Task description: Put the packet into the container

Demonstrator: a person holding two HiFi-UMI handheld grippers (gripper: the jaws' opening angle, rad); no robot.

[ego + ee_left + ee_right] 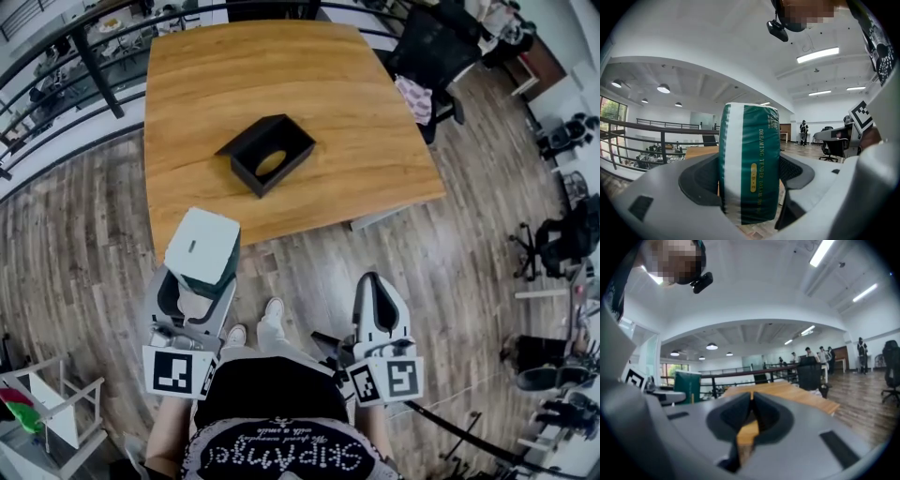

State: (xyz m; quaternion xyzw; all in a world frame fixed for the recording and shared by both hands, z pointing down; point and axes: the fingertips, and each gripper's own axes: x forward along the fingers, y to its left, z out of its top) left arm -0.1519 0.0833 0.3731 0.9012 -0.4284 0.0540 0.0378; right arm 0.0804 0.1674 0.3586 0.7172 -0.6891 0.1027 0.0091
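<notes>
A green and white packet (750,161) stands upright between the jaws of my left gripper (750,187), which is shut on it. From the head view the packet (202,246) shows its white top, held just short of the wooden table's (206,84) near edge. The black open container (267,153) sits near the middle of the table, empty, with an oval of wood showing through its floor. My right gripper (377,305) hangs low at the right, over the floor, its jaws closed together with nothing between them. In the right gripper view the packet (687,386) shows at the left.
A black metal railing (94,66) runs past the table's left and far sides. A black office chair (427,56) with a cloth on it stands at the table's far right corner. More chairs (553,239) stand on the wooden floor to the right. A white stool (47,403) stands at lower left.
</notes>
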